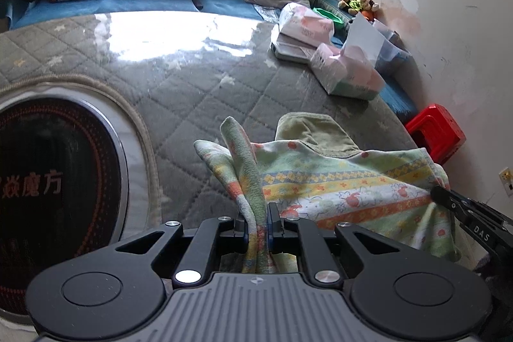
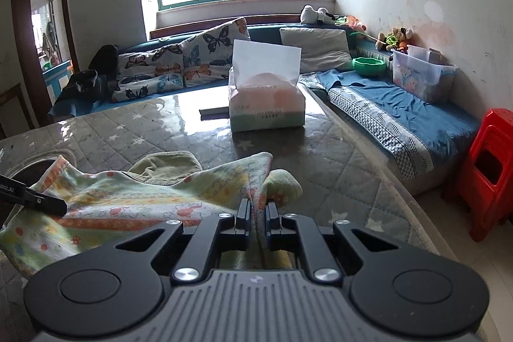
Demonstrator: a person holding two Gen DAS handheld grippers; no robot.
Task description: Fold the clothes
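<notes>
pastel cotton, printed with orange flowers and yellow bands, lies rumpled on the near part of the quilted grey table cover (image 1: 198,92): a small child's garment (image 1: 336,188) with an olive-green lining showing at its far edge. the left gripper (image 1: 258,221) is clamped on a bunched strip of the fabric that rises up between its pads, and the right gripper (image 2: 256,213) is pinched on another gathered edge at the opposite side, so the cloth sags between the two. this looks like the carrying stage of a fold, with both corners held and most of the garment resting on the table. next comes laying the held edge flat over the rest, keeping the two grips level so the fabric does not twist, well short of the tissue pack (image 2: 266,104) farther back.
</notes>
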